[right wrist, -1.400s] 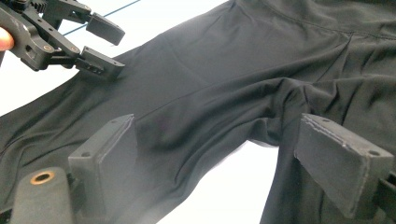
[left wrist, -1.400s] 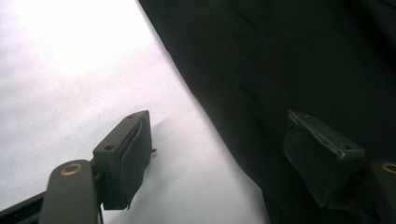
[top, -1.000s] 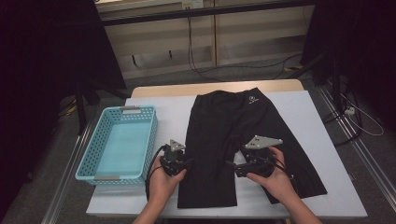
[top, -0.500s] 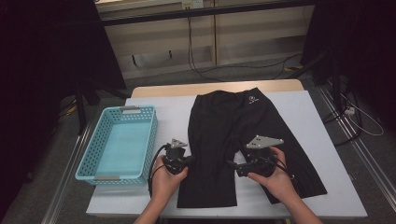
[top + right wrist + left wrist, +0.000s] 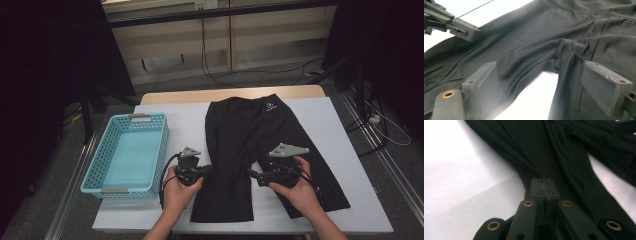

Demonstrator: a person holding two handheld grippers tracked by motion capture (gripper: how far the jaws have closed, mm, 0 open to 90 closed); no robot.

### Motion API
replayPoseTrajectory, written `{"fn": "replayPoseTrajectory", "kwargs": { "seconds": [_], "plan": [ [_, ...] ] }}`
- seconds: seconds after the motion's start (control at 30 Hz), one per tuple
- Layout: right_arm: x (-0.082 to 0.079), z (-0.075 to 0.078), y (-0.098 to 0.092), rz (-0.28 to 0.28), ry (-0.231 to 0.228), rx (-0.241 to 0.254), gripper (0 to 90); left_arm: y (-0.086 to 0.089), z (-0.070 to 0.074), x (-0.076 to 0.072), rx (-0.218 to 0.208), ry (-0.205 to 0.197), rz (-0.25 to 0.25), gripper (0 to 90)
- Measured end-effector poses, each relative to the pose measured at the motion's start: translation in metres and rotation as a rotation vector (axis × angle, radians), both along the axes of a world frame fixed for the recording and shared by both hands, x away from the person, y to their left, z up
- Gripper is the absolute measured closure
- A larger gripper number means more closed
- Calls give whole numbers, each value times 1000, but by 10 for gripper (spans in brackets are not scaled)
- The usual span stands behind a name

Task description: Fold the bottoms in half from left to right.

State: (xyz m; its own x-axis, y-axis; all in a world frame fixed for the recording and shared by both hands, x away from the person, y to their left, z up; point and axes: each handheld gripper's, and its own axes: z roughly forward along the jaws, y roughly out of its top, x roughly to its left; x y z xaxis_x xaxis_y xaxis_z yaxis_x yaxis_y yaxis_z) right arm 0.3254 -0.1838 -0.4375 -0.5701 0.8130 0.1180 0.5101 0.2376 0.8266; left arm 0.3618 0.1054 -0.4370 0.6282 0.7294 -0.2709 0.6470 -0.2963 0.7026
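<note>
From the high view I see the black shorts (image 5: pixel 260 150) spread flat on the white table (image 5: pixel 325 120), waistband at the far side and both legs pointing back toward me. The turquoise basket (image 5: pixel 125 186) sits at the table's left edge, just beside the shorts' left leg but apart from it, and the strip of bare table between them is narrow. My left gripper (image 5: pixel 206 171) is at the outer edge of the left leg; my right gripper (image 5: pixel 251 174) hangs over the gap between the two legs, pointing left. To the right of the shorts there is a wider band of bare table running up to the right edge, and the near hems lie close to the near edge.

In the left gripper view, my jaws have just been closing and now stand pressed together on a thin fold of the shorts (image 5: pixel 574 157) at the leg's edge; the fabric rises slightly into the pinch. Bare table (image 5: pixel 461 182) opens to the left of the cloth.

In the right gripper view, my jaws are spread wide with nothing gripped. Below and between them lies the crotch of the shorts (image 5: pixel 549 32) with a wedge of bare table (image 5: pixel 534 100) showing. The left gripper (image 5: pixel 472 32) appears at the upper left, on the far leg's edge
</note>
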Motion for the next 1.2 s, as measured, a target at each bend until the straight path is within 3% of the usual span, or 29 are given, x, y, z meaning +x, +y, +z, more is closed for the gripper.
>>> {"fn": "replayPoseTrajectory", "kwargs": {
  "seconds": [0.53, 0.7, 0.8, 1.2],
  "plan": [
    [3, 2, 0, -34, -10, 6, 130, -7, 1, 1, -47, -1, -37, 890],
    [6, 1, 2, -44, -6, 12, 130, -9, 5, 2, -80, -2, -40, 891],
    [8, -1, 4, -39, -8, 2, 130, -13, 9, -1, -48, -39, -57, 890],
    [17, 9, 8, -54, -36, 27, 131, -21, 9, -5, -73, -33, -90, 890]
  ]
}}
